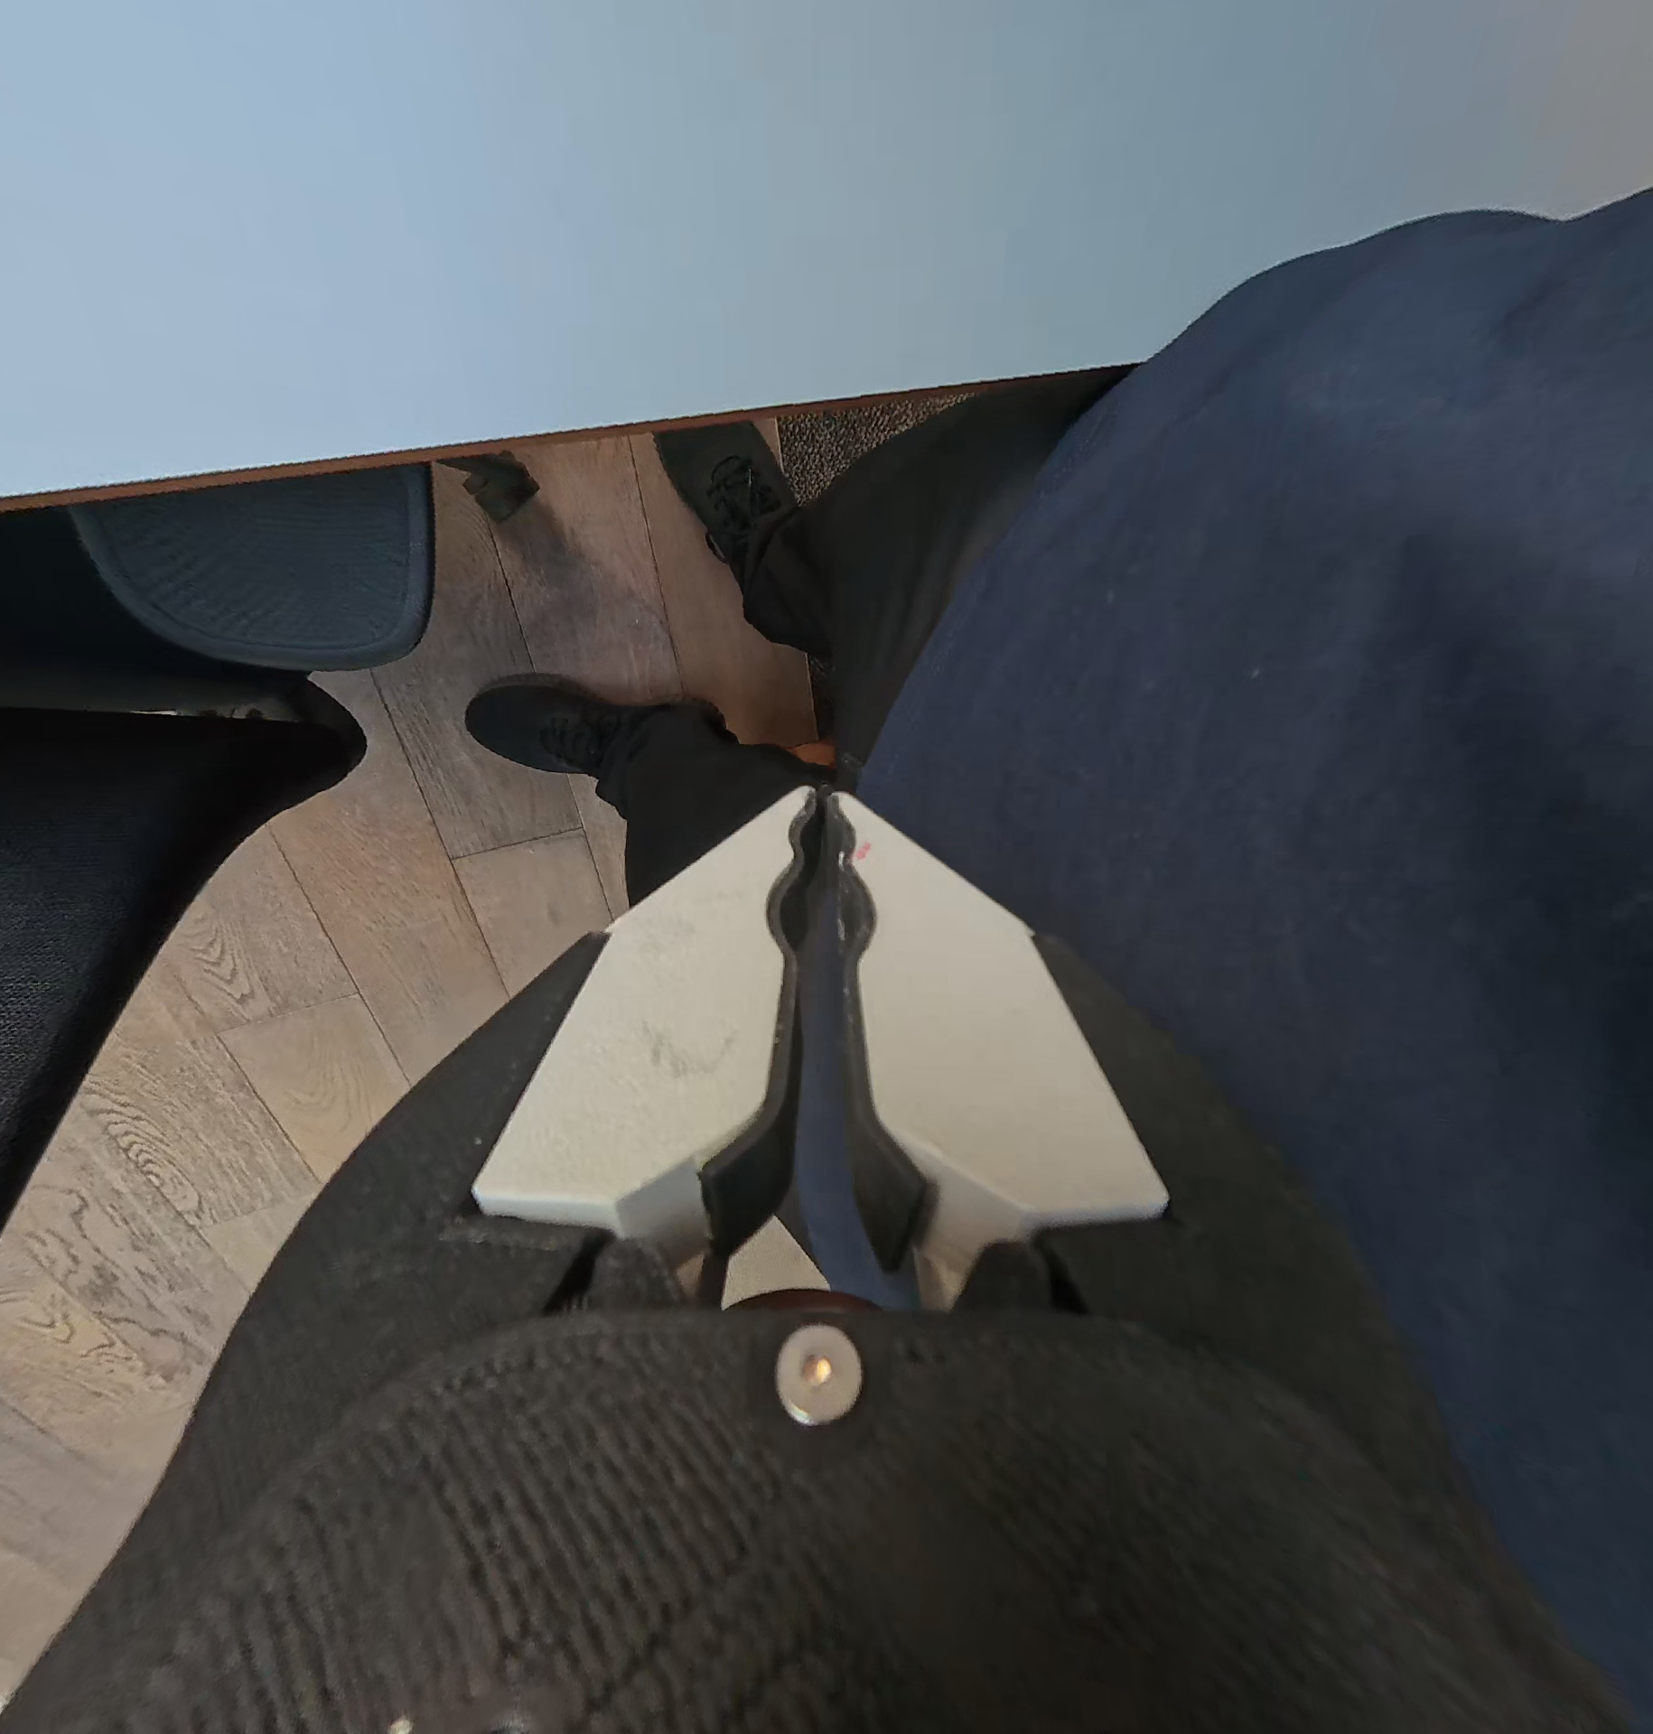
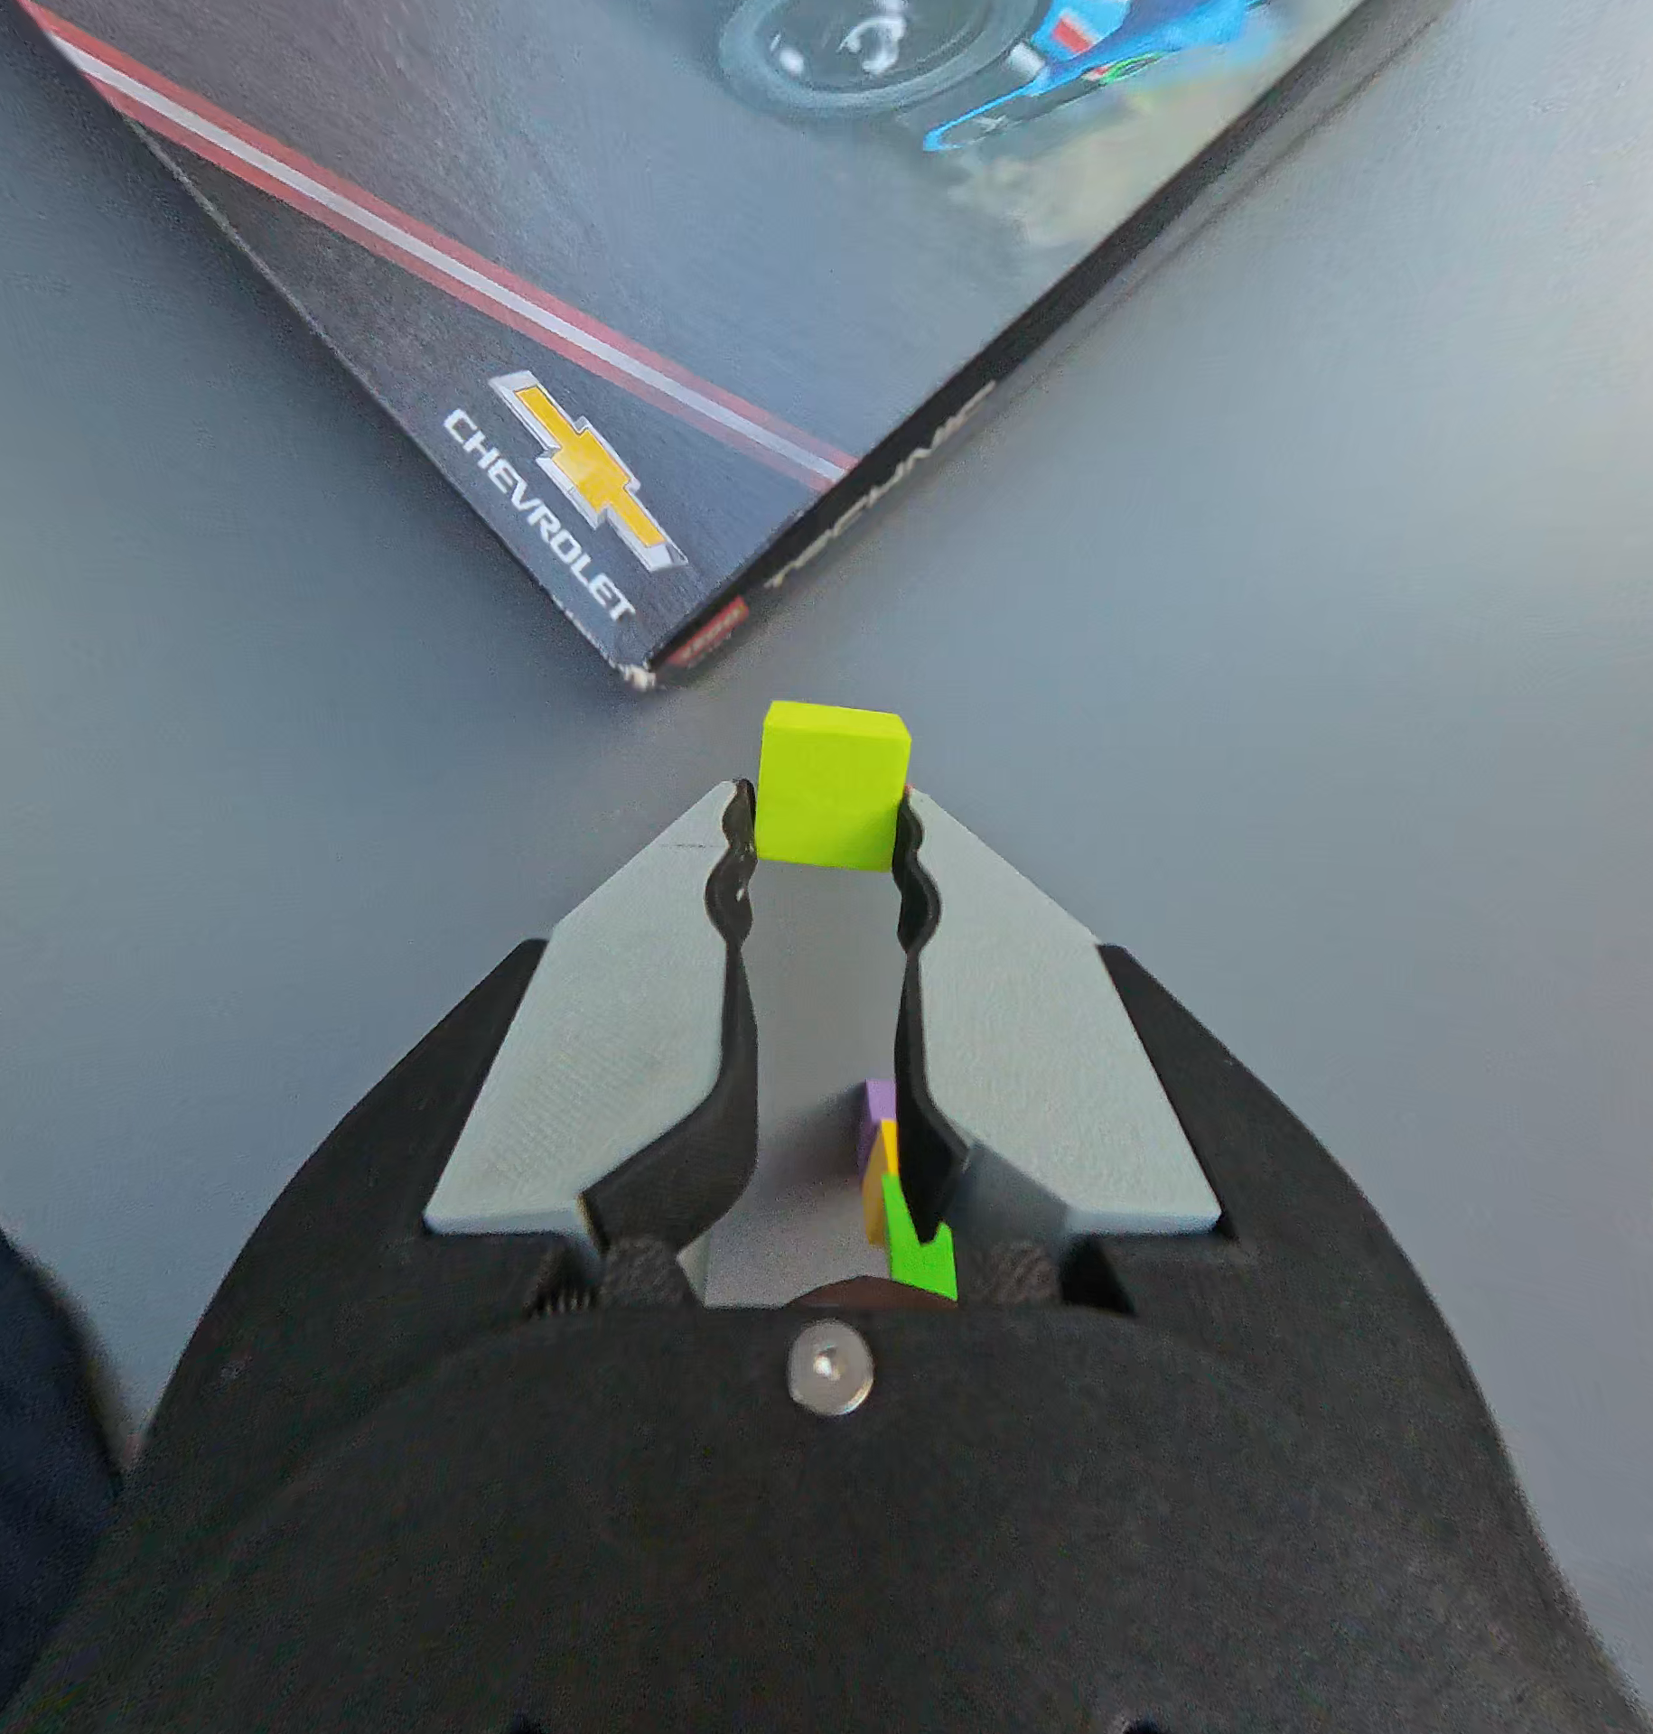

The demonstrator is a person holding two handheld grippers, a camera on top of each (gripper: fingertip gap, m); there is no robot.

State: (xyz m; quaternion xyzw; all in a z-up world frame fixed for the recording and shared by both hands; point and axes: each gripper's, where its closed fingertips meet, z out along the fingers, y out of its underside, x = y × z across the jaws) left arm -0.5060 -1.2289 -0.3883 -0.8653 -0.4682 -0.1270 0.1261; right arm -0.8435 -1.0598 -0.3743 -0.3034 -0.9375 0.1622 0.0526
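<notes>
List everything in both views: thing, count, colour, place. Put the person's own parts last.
Block: one, lime green, clamped between the right gripper's tips, above the table.
Printed box: one, dark with red and white stripes, flat on the table beyond the block.
Small pieces: at least three, purple, orange and green, seen low between the right fingers.
Table: one, pale grey-blue, under the box.
Chairs: two, dark, at the left over a wood-plank floor.
Shoes: two, black, on the floor.
Clothing: navy top, black trousers.
Left gripper: jaws shut, bare, beside the navy top.
Right gripper: jaws pressed on the block.
</notes>
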